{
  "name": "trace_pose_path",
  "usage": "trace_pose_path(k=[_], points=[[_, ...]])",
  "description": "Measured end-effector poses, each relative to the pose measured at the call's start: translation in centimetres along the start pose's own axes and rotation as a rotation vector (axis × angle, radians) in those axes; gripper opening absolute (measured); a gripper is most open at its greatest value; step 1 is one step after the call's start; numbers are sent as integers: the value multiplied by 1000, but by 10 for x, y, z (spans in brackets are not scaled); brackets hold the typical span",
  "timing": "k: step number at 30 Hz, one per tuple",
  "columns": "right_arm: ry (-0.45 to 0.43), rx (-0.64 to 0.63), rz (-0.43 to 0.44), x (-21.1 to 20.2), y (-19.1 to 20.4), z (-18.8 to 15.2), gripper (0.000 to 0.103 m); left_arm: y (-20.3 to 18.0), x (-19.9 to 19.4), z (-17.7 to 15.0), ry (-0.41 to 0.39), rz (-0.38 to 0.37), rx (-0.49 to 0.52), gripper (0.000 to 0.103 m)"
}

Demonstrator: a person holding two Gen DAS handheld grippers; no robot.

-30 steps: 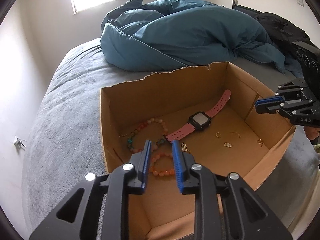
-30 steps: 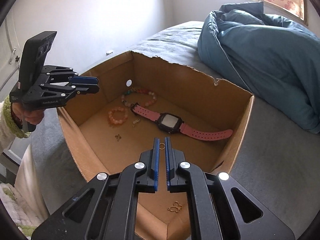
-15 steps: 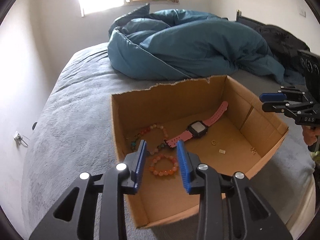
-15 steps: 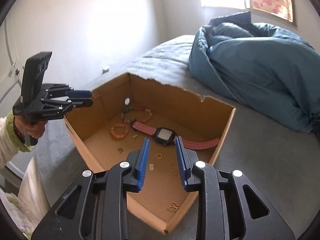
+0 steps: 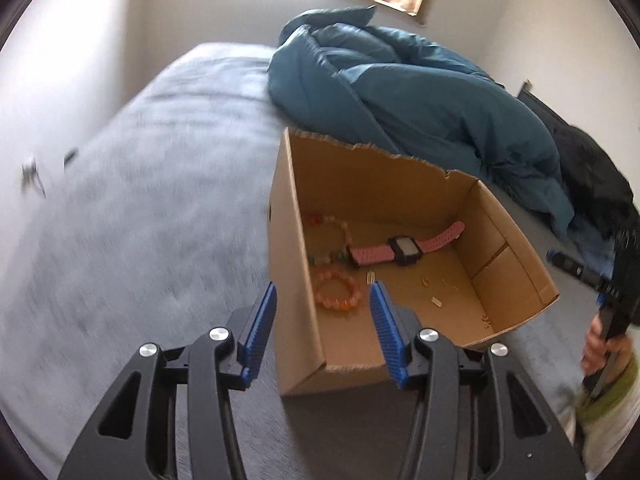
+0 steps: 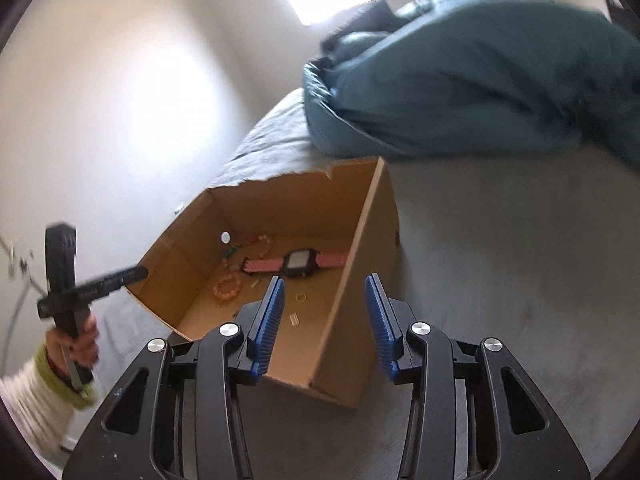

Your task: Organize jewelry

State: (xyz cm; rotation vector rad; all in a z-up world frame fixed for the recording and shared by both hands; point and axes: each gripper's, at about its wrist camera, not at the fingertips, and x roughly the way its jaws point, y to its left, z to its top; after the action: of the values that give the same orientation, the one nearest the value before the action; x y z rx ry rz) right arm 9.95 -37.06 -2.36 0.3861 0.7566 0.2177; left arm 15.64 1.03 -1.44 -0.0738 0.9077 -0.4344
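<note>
A: What do I have, left to right?

B: My left tongs (image 5: 322,320) are empty and opening, now straddling the near left wall of the cardboard box (image 5: 294,280) on the bed (image 5: 152,200). A second ago they were nearly together, right over the orange bead bracelet (image 5: 337,294).

A: So I've pulled back?

B: It looks so. The bracelet lies at eleven o'clock on the box floor, the pink watch (image 5: 404,249) near twelve, the small gold pieces (image 5: 436,301) toward three.

A: And the right side?

B: My right tongs (image 6: 325,322) are also opening with nothing between the pads, hovering over the box's near right wall. Before, they were almost shut above a small ring (image 6: 301,297).

A: Meaning?

B: I judge everything is in the box; both tools are releasing and retreating, so the sorting looks about done.
</note>
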Motion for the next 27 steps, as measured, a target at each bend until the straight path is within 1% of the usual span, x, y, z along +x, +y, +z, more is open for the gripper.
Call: trace_pose_path(k=[3, 7, 8, 10, 11, 13, 18, 27], points=[[27, 39, 9, 6, -4, -5, 41, 4, 5, -5, 16, -26, -54, 47], [87, 63, 60, 17, -2, -11, 41, 4, 8, -6, 27, -57, -104, 47], [96, 52, 64, 19, 1, -12, 44, 0, 8, -7, 21, -40, -99, 47], [99, 19, 44, 18, 7, -12, 45, -5, 6, -9, 16, -17, -93, 48], [100, 13, 41, 18, 8, -11, 45, -7, 7, -10, 16, -19, -95, 50], [105, 16, 35, 18, 7, -10, 45, -13, 4, -13, 14, -10, -83, 50], [110, 0, 17, 11, 7, -10, 45, -18, -1, -18, 20, -19, -78, 51], [99, -22, -32, -2, 18, -26, 46, -29, -19, -40, 30, -31, -79, 51]])
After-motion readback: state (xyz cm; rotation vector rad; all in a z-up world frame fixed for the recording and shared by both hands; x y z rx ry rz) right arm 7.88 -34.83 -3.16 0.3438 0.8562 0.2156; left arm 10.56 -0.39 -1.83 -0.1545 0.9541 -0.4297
